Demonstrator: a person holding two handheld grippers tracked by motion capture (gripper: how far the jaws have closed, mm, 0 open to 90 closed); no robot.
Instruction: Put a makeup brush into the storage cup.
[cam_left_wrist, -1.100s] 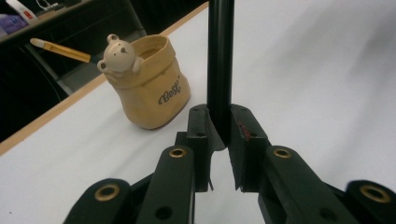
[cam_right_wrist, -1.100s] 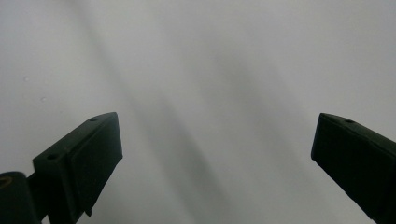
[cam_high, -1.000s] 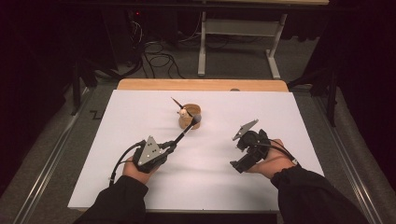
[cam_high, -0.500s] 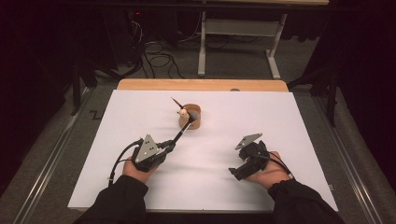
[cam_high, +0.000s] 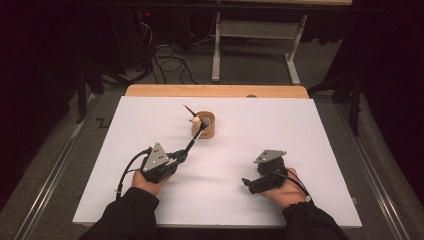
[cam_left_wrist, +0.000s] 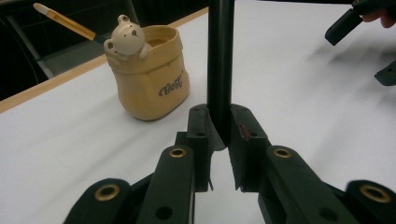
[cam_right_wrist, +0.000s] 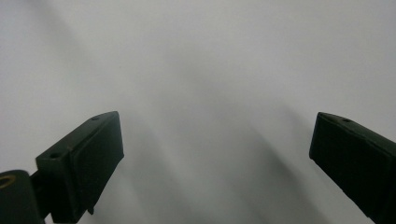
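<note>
Tan bear pot (cam_left_wrist: 150, 74) beside clamped black pen (cam_left_wrist: 220, 65).

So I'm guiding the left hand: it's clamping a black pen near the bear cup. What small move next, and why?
Probably lift the left gripper slightly and carry the black pen over the cup. The jaws grip it upright beside the cup, which already holds another pen; its mouth looks open.
</note>
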